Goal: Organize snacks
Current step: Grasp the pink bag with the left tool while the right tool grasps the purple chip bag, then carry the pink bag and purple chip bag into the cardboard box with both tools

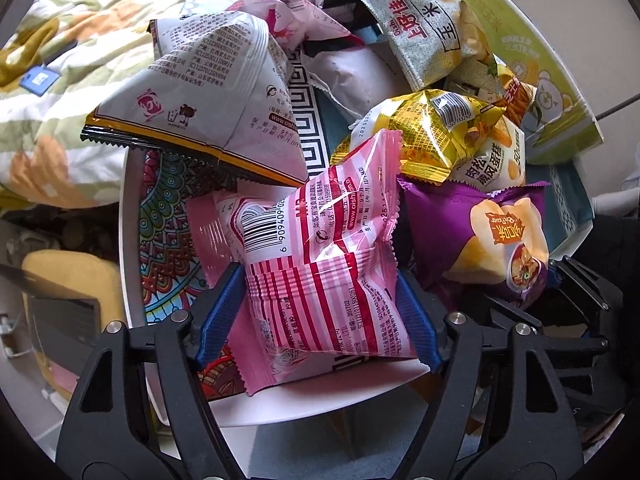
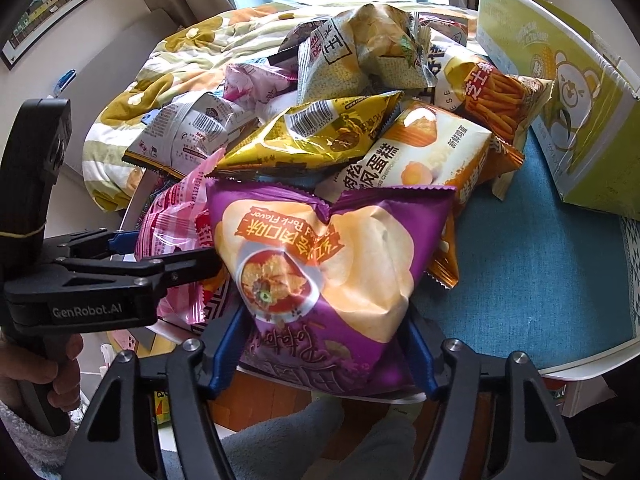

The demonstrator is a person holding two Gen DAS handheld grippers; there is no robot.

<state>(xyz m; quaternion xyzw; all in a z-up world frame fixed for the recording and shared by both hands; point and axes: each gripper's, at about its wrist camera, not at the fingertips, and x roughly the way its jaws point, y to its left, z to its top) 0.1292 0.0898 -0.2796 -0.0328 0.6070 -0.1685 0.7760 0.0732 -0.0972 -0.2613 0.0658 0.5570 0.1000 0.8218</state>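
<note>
A heap of snack packets lies on a round white table (image 1: 280, 404). My left gripper (image 1: 320, 312) is shut on a pink striped packet (image 1: 320, 248) at the table's near edge; it also shows in the right wrist view (image 2: 172, 220). My right gripper (image 2: 324, 344) is shut on a purple chip bag (image 2: 320, 264), which shows in the left wrist view (image 1: 500, 240) to the right of the pink packet. The left gripper's body (image 2: 120, 276) appears at the left of the right wrist view, close beside the purple bag.
Behind lie a yellow packet (image 2: 312, 140), a white cake packet (image 2: 420, 152), a grey-green corn bag (image 1: 420, 28), a white-backed bag (image 1: 208, 92) and an orange sticks bag (image 2: 496, 96). A green carton (image 2: 560, 92) stands at the right on a blue mat (image 2: 540, 280). A floral quilt (image 1: 80, 60) lies beyond.
</note>
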